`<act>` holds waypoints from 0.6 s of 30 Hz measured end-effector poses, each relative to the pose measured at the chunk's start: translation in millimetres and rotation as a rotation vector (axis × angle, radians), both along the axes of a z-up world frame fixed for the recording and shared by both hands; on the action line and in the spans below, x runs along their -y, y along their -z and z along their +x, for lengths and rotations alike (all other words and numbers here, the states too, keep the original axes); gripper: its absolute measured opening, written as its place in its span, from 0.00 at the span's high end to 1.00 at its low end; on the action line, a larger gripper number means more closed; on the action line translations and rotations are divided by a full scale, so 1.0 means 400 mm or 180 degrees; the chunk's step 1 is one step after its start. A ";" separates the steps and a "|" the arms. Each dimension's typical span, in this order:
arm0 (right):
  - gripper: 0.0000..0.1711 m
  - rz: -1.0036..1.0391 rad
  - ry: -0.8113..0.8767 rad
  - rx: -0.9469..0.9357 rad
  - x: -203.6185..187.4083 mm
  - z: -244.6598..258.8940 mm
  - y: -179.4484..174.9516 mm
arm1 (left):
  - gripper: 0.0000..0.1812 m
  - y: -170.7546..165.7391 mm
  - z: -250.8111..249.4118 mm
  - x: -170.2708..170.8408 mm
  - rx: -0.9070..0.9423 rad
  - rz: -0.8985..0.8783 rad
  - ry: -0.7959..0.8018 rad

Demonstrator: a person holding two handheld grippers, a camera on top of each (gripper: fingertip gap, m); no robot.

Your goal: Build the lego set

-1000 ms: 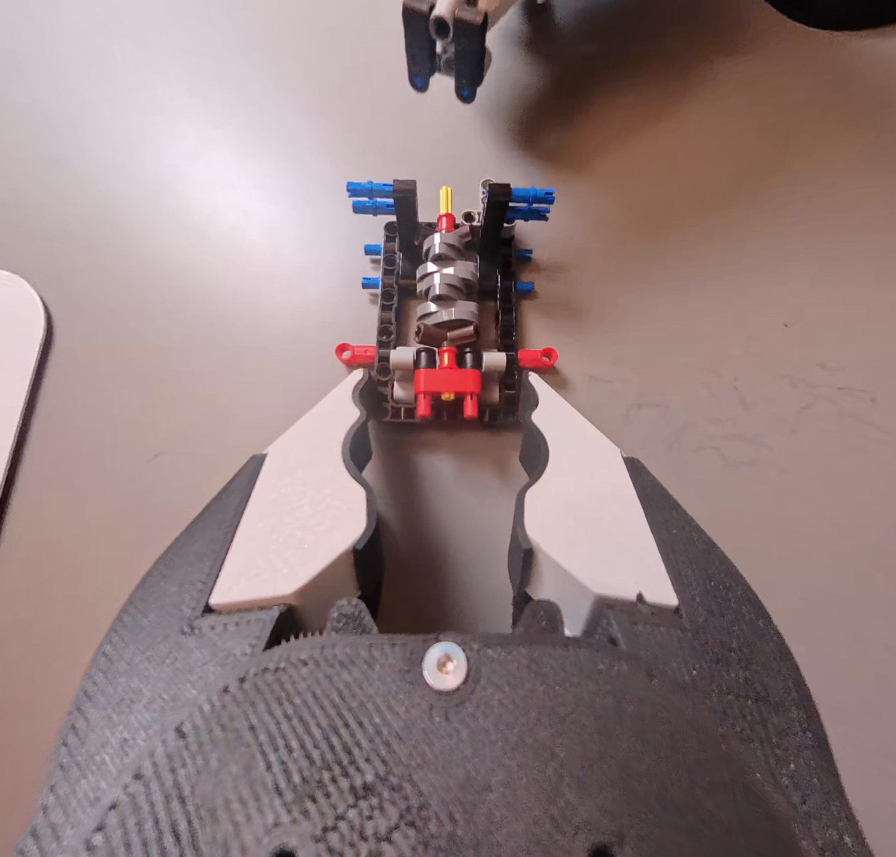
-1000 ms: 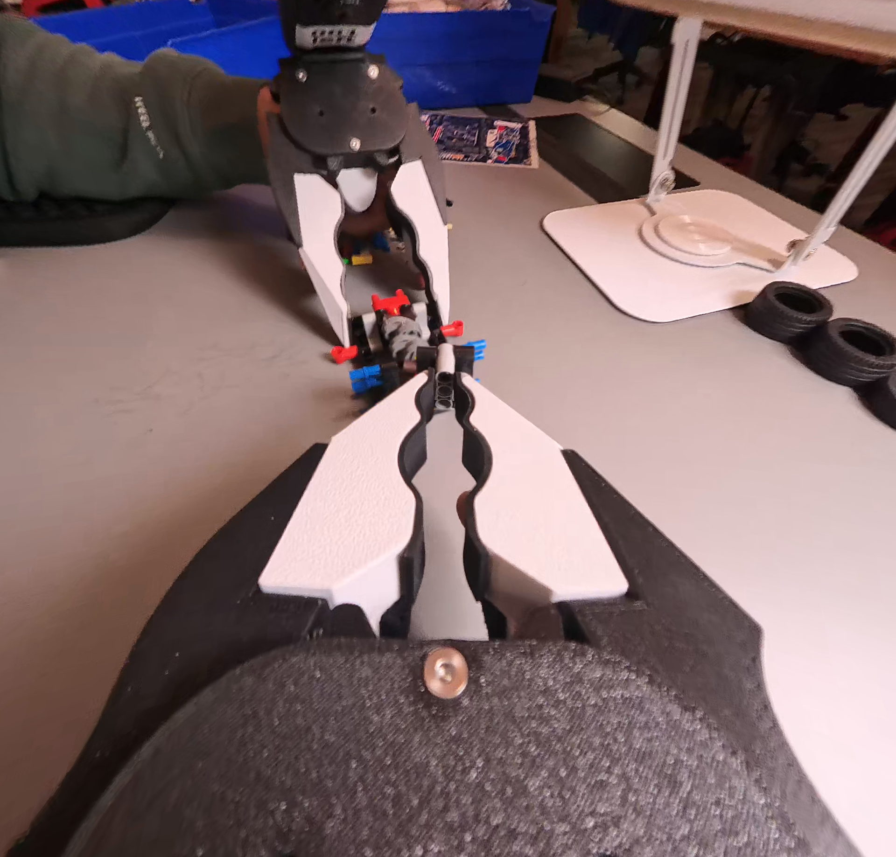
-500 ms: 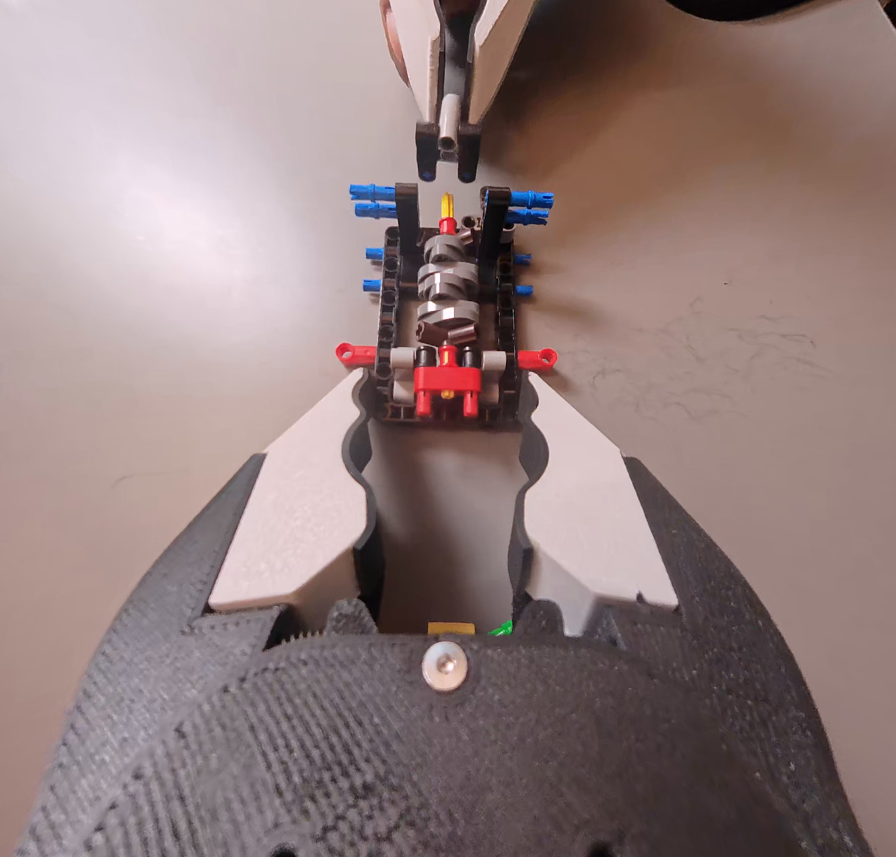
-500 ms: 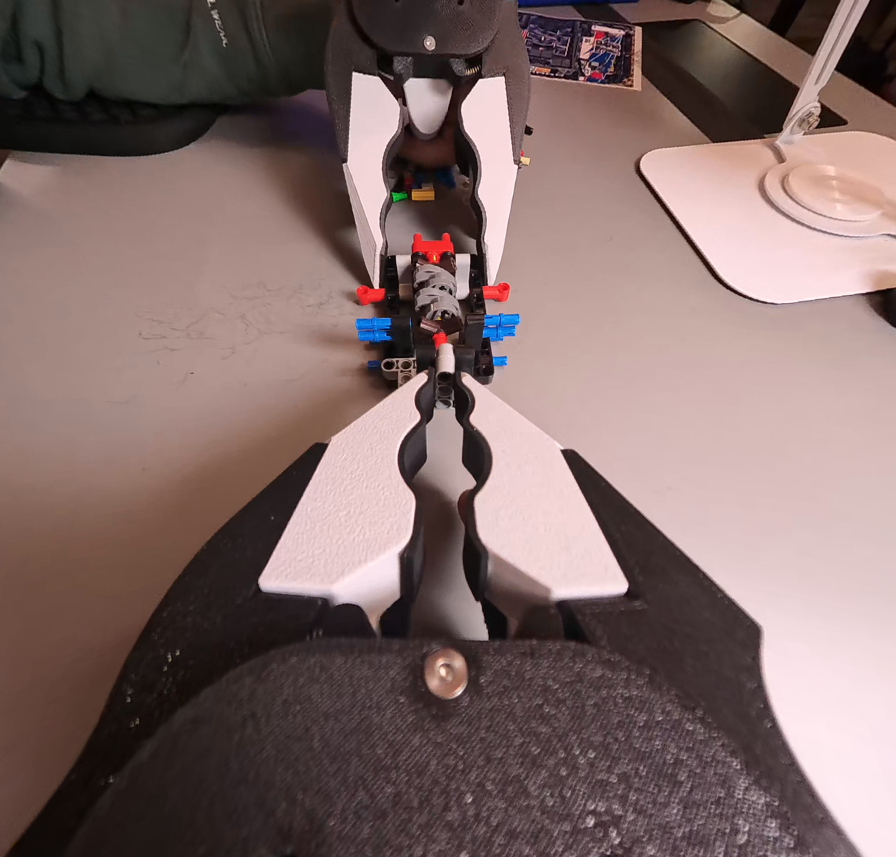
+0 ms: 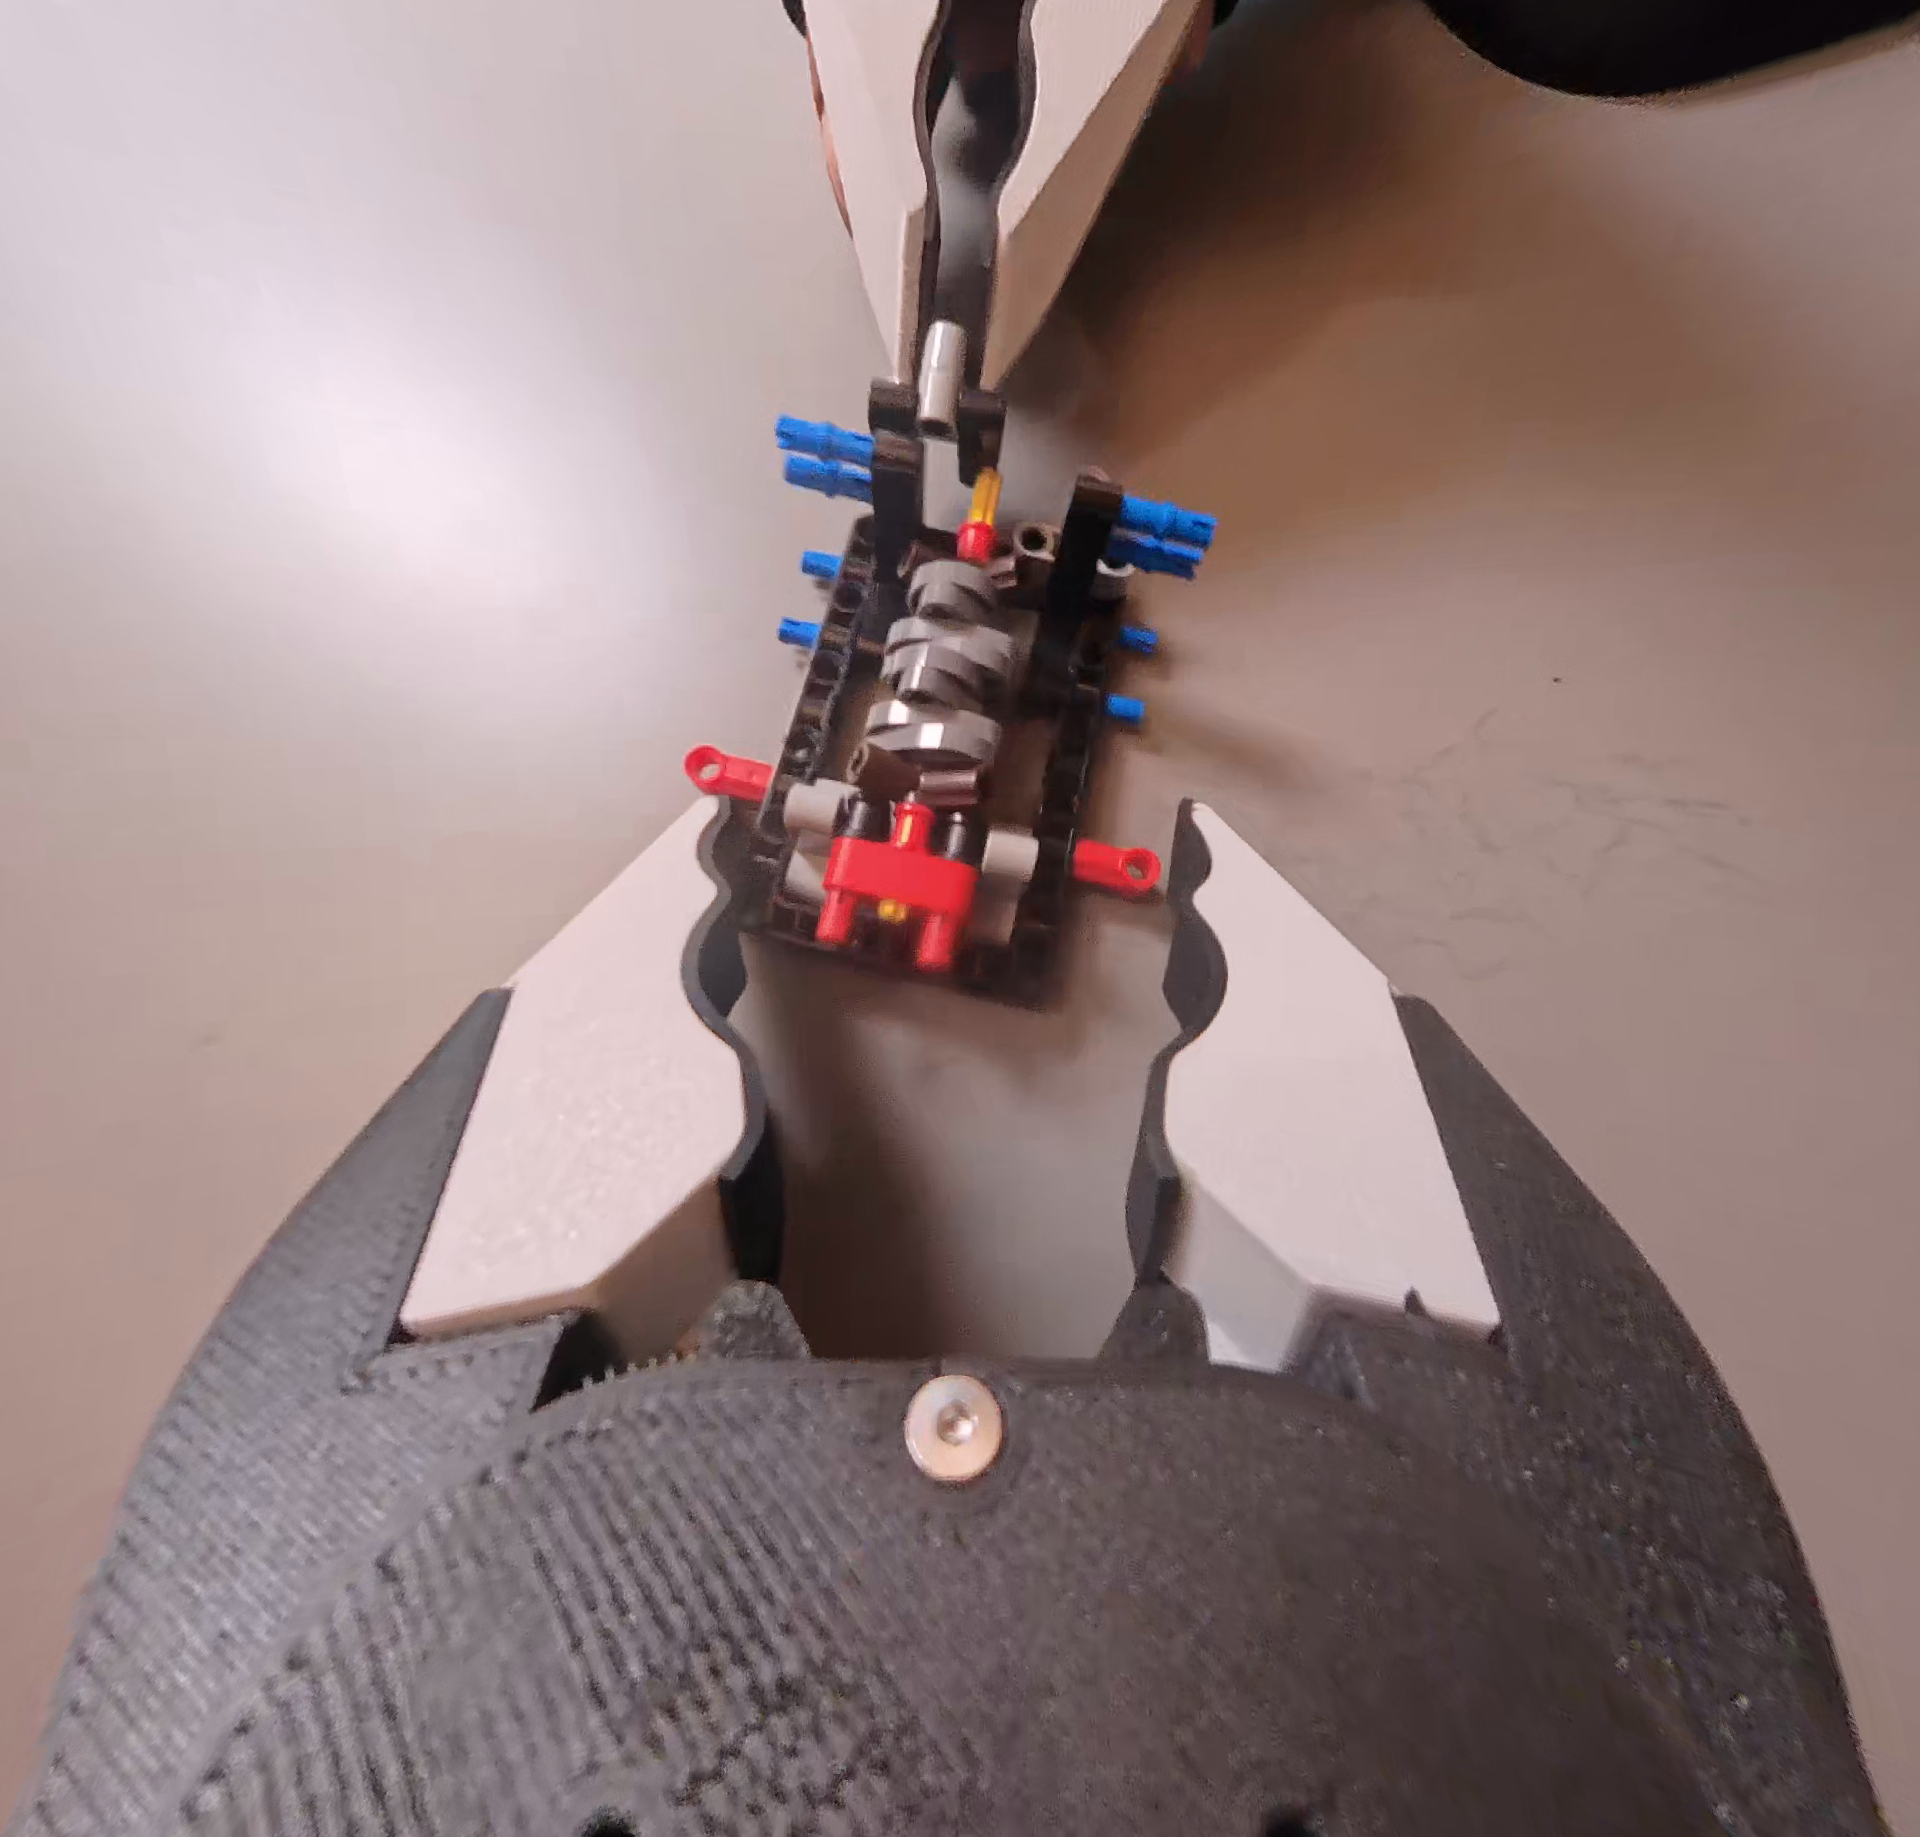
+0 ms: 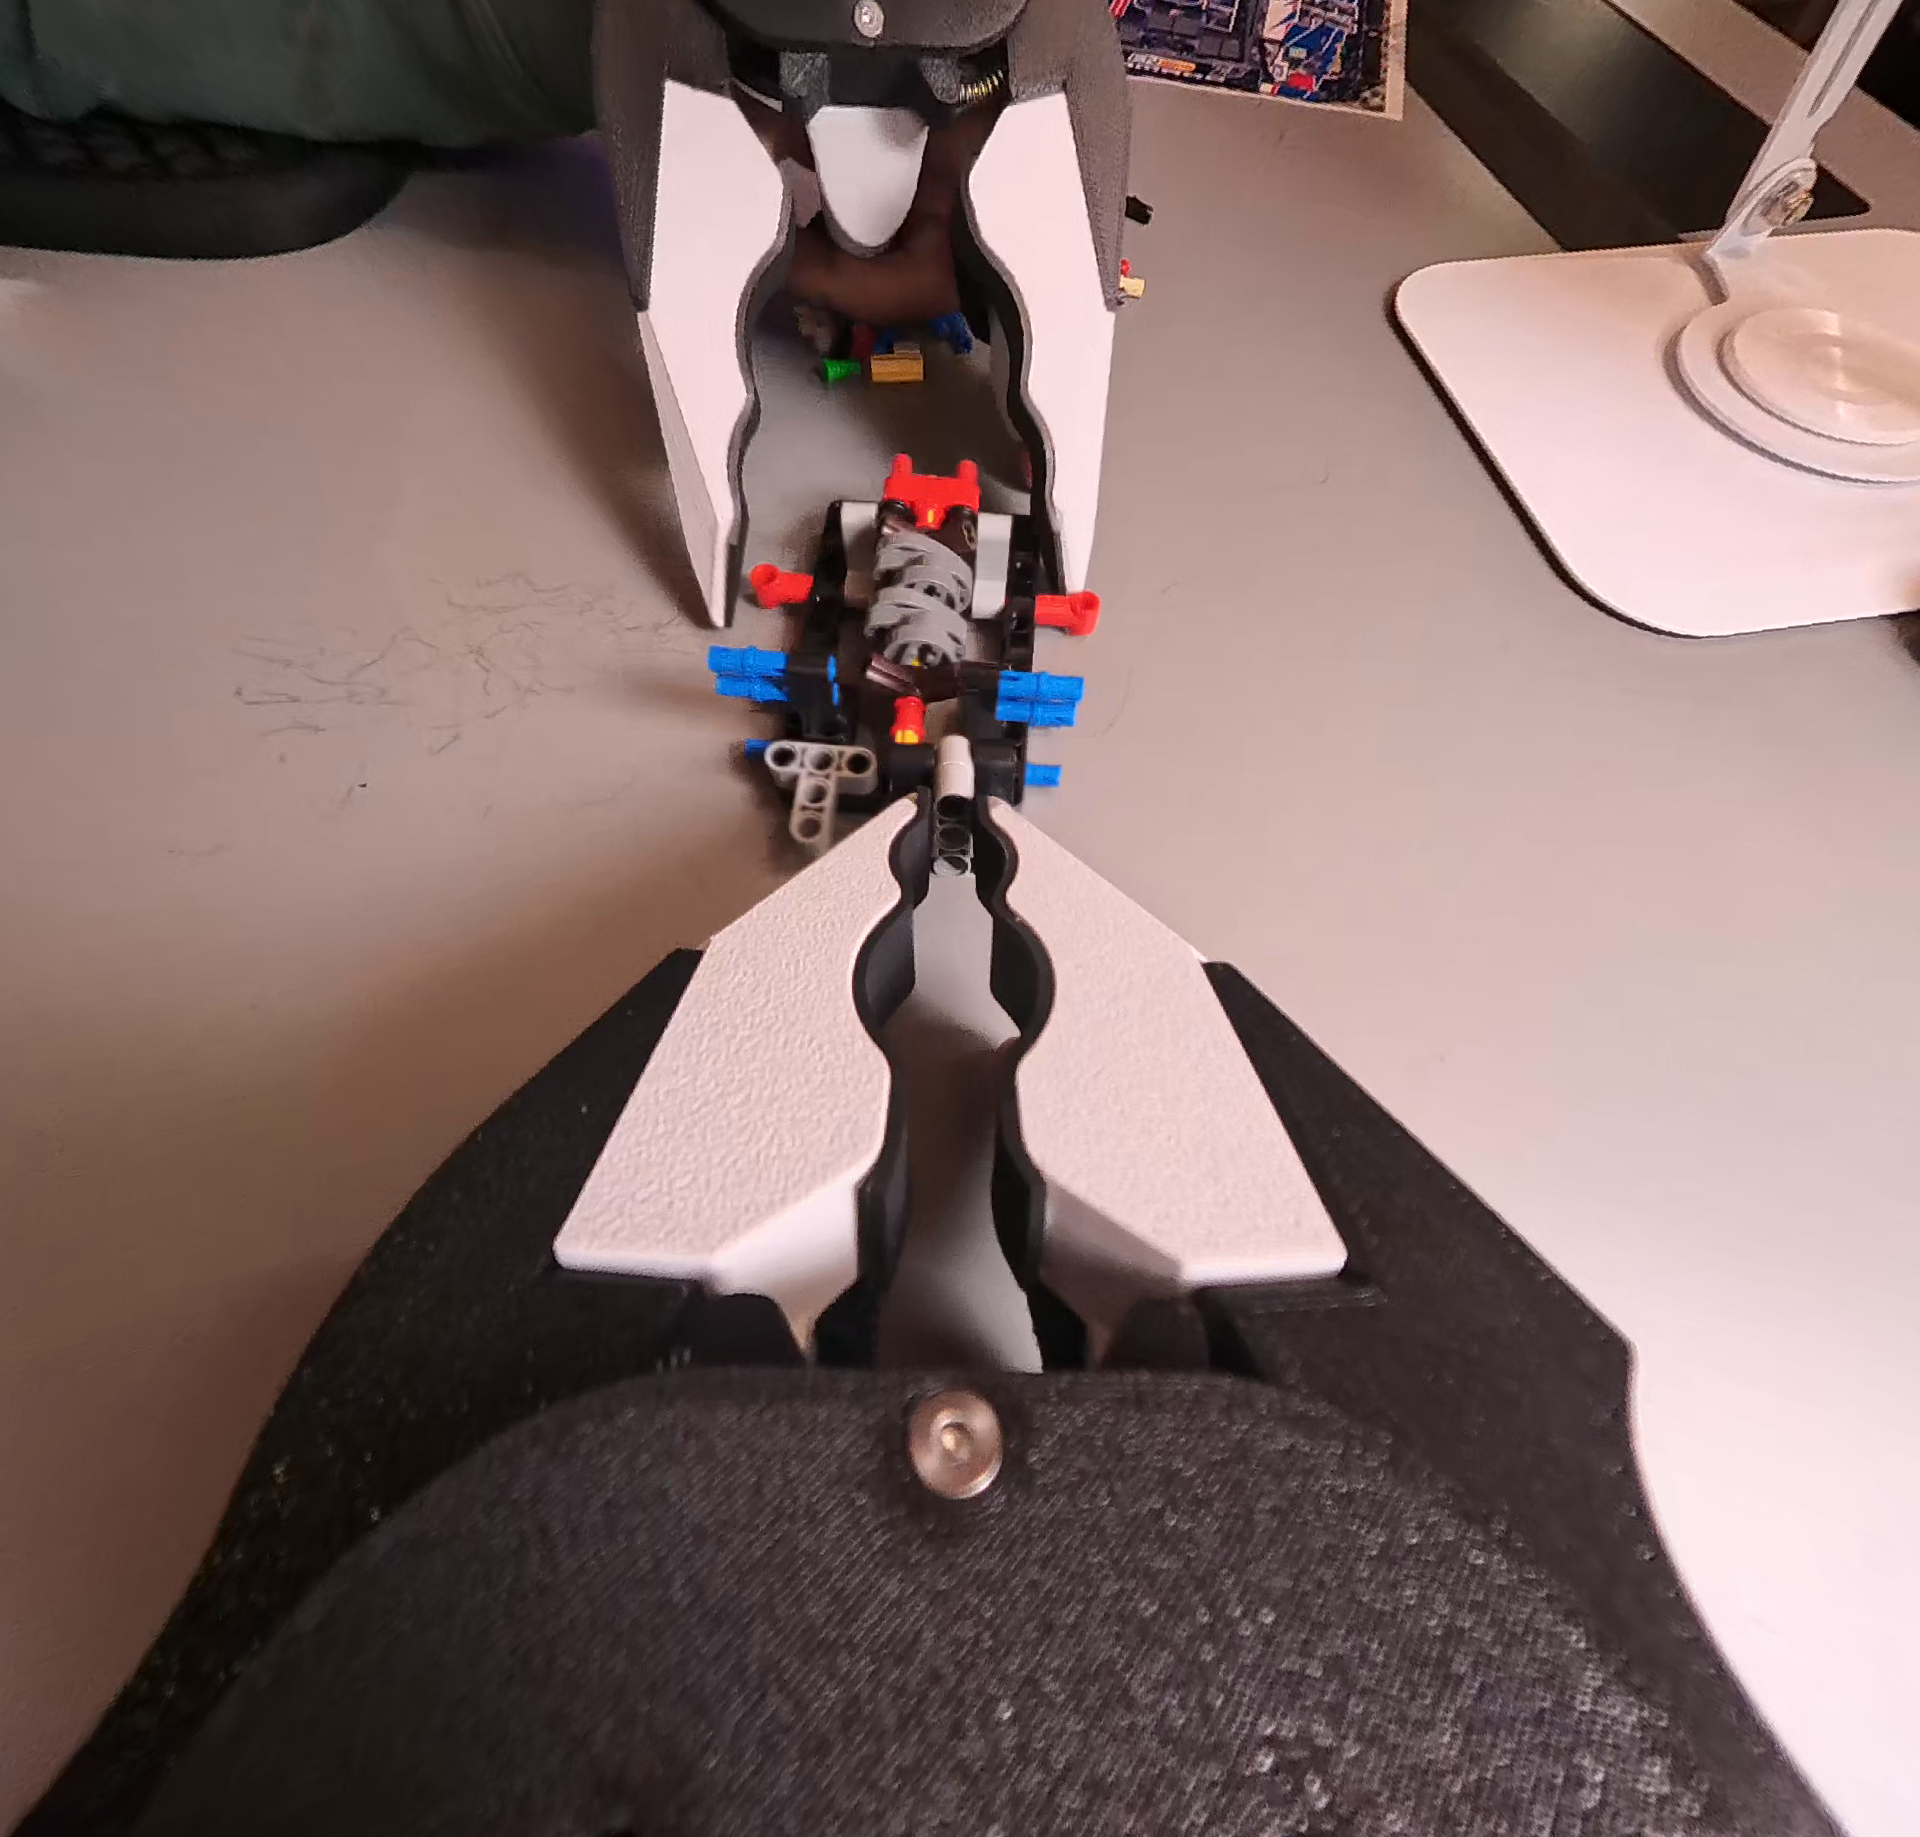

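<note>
The lego assembly is a black frame with grey crank parts, red parts and blue pins, lying on the table. My left gripper is open around its near end. The left finger touches the frame and the right finger stands a little apart from it. My right gripper is shut on a small black piece with a light grey tube. It holds the piece against the far end of the assembly, by a black upright. The piece and the left gripper each show in the other view.
A white lamp base stands at the right. An instruction booklet lies at the back. Loose small pieces lie behind the left gripper. A grey T-shaped piece is beside the assembly. A person's green sleeve is at the back left. Some 7 cm of space lies between my two pairs of fingers.
My right gripper has come down with the piece to the assembly's far end. My left gripper has opened wider. The assembly has turned a little on the table.
</note>
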State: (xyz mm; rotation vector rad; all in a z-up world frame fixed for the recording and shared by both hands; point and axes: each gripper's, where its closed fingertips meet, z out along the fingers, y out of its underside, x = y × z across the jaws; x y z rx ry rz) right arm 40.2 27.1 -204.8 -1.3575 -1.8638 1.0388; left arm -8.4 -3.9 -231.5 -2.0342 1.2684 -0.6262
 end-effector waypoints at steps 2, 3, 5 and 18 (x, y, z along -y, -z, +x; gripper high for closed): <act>0.97 0.0002 -0.0010 -0.0006 0.001 -0.001 -0.001 | 0.57 0.000 -0.002 -0.003 -0.0020 0.0015 -0.0027; 0.97 0.0002 -0.0005 -0.0006 0.001 -0.002 -0.001 | 0.58 0.000 -0.004 -0.007 -0.0012 0.0030 -0.0058; 0.97 -0.0005 -0.0008 -0.0026 0.001 -0.002 -0.003 | 0.65 -0.001 -0.008 -0.011 -0.0003 0.0077 -0.0108; 0.97 -0.0265 0.0111 -0.0269 -0.017 0.012 -0.040 | 0.73 -0.064 0.019 -0.007 0.0003 0.0362 0.0030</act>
